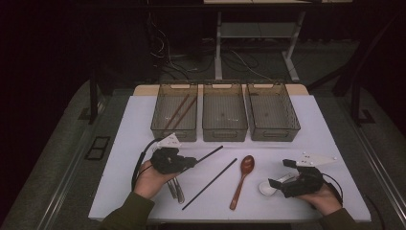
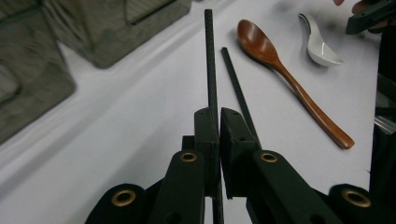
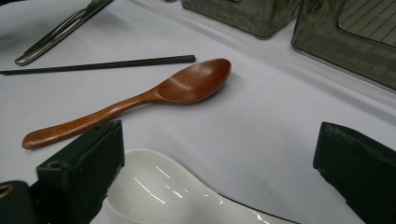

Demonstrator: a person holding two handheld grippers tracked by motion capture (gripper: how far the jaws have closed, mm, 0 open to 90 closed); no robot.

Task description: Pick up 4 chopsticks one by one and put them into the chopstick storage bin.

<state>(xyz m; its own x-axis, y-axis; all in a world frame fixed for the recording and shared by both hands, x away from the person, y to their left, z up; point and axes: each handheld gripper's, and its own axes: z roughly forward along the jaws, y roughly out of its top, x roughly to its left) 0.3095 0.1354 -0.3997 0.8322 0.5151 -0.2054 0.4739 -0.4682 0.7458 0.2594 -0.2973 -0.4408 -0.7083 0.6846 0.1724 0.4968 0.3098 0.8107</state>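
Observation:
My left gripper (image 1: 193, 162) (image 2: 218, 116) is shut on a black chopstick (image 1: 210, 153) (image 2: 209, 56), which sticks out past the jaws and is lifted off the white table (image 1: 306, 134). A second black chopstick (image 1: 210, 183) (image 2: 236, 86) (image 3: 102, 65) lies flat beside it. To its right lie a brown wooden spoon (image 1: 243, 178) (image 2: 285, 70) (image 3: 140, 100) and a white ceramic spoon (image 1: 267, 188) (image 2: 320, 44) (image 3: 163, 193). My right gripper (image 1: 281, 173) (image 3: 219, 154) stands open with the white spoon's bowl low between its jaws, untouched by the pads.
Three grey bins stand in a row at the back: the left bin (image 1: 158, 127) holds brown chopsticks (image 1: 179, 111), the middle bin (image 1: 225, 134) and right bin (image 1: 274, 135) look bare. Metal utensils (image 1: 177, 189) (image 3: 60, 30) lie by my left hand.

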